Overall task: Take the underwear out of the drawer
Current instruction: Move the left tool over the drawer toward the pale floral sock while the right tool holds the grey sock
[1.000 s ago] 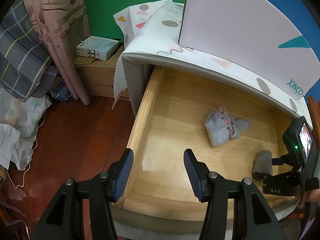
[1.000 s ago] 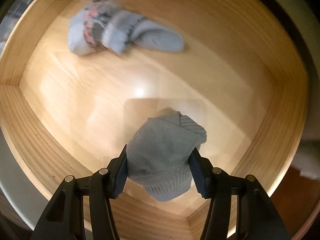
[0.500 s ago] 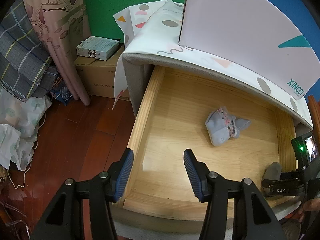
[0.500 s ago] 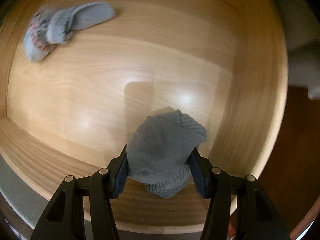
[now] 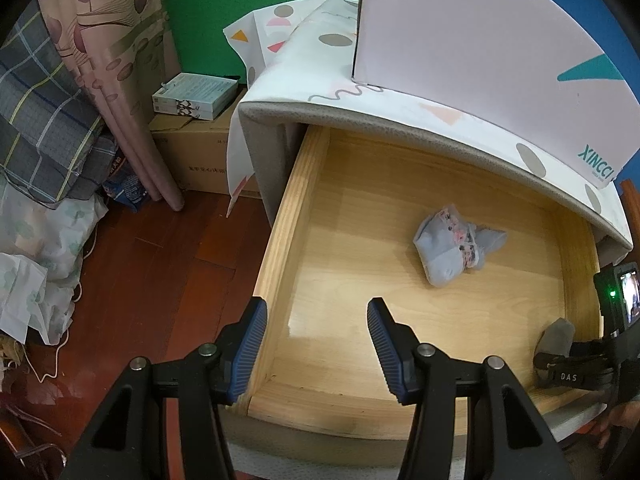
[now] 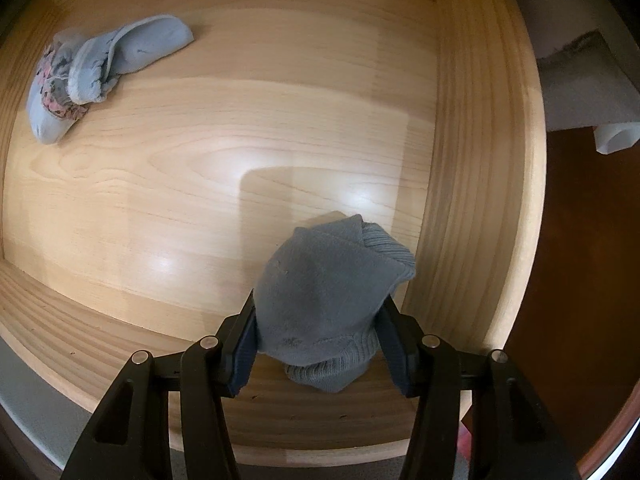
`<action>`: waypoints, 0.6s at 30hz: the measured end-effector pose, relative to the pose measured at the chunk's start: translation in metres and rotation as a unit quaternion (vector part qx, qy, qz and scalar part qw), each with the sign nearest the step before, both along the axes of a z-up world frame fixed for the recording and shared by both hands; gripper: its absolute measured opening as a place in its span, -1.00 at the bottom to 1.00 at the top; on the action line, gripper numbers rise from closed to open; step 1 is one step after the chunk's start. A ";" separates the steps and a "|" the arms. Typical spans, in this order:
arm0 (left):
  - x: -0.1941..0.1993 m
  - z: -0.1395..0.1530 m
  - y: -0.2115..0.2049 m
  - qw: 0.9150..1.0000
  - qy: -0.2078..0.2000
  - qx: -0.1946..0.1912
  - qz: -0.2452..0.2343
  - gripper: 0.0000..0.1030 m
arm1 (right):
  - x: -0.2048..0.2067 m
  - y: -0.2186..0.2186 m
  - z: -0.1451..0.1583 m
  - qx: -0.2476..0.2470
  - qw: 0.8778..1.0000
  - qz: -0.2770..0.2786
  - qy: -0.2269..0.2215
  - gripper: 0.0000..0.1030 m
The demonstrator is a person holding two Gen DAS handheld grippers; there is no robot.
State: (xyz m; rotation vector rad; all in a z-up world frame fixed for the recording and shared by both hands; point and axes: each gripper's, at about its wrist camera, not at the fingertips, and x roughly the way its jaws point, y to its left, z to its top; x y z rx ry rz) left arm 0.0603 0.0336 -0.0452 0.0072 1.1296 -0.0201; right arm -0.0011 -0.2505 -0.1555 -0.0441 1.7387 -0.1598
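Right gripper (image 6: pixel 318 342) has slid toward the wooden drawer's (image 6: pixel 472 184) corner, fingers closing, clamped on folded grey knit underwear (image 6: pixel 324 292); left gripper's (image 5: pixel 318 344) fingers are sitting apart, empty.

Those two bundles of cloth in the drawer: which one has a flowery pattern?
The pale blue bundle lying loose on the drawer floor, with pink floral trim. The other, a plain grey knit bundle, sits clamped in the right gripper, whose jaws are closing.
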 end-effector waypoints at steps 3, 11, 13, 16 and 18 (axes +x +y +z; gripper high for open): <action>0.000 -0.001 0.000 1.000 0.003 0.000 -0.001 0.04 | 0.000 0.007 0.004 -0.001 1.000 -0.001 0.000 -0.02; 0.000 -0.001 -0.002 1.000 0.001 0.005 -0.002 0.04 | 0.004 0.011 0.004 -0.012 1.000 -0.001 0.002 -0.03; -0.001 -0.001 -0.002 1.000 0.000 0.005 -0.003 0.04 | 0.004 0.011 0.002 -0.013 1.000 -0.001 0.003 -0.03; -0.001 -0.001 -0.003 1.000 0.000 0.006 -0.003 0.04 | 0.005 0.012 0.002 -0.014 1.000 0.000 0.003 -0.03; -0.001 -0.001 -0.002 1.000 0.000 0.006 -0.003 0.04 | 0.005 0.012 0.003 -0.015 1.000 -0.001 0.004 -0.03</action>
